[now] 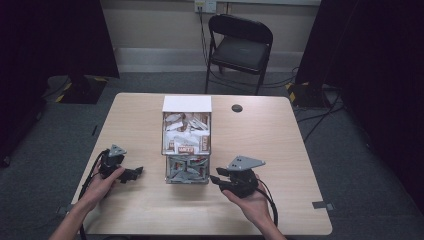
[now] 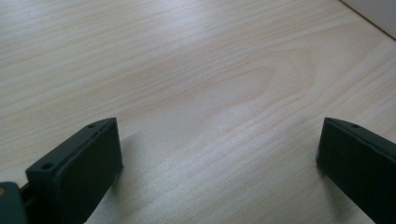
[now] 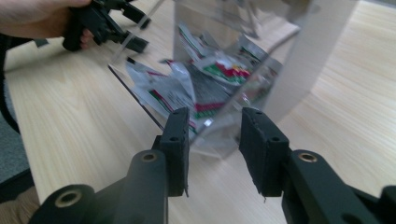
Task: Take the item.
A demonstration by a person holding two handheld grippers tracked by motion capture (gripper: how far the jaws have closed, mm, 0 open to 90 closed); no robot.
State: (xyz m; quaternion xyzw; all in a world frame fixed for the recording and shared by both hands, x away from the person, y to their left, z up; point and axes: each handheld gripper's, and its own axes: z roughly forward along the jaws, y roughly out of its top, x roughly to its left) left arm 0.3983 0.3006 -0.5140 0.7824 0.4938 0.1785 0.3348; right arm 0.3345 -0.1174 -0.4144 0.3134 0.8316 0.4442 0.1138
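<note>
Packets [image 3: 168, 91] in clear box [image 1: 187, 150]: light, thin, crinkly, slippery. Best pinched by one edge. Right tool [image 3: 212, 140] part open, empty. Left tool [image 2: 215, 154] wide open.

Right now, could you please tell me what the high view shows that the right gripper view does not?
High view alone: a black folding chair behind the table and the clear dispenser's white top.

Right gripper view alone: the right gripper close up, jaws apart before the clear plastic dispenser, with red-and-green printed packets behind its wall.

Both: the light wooden table, the dispenser, the left gripper.
</note>
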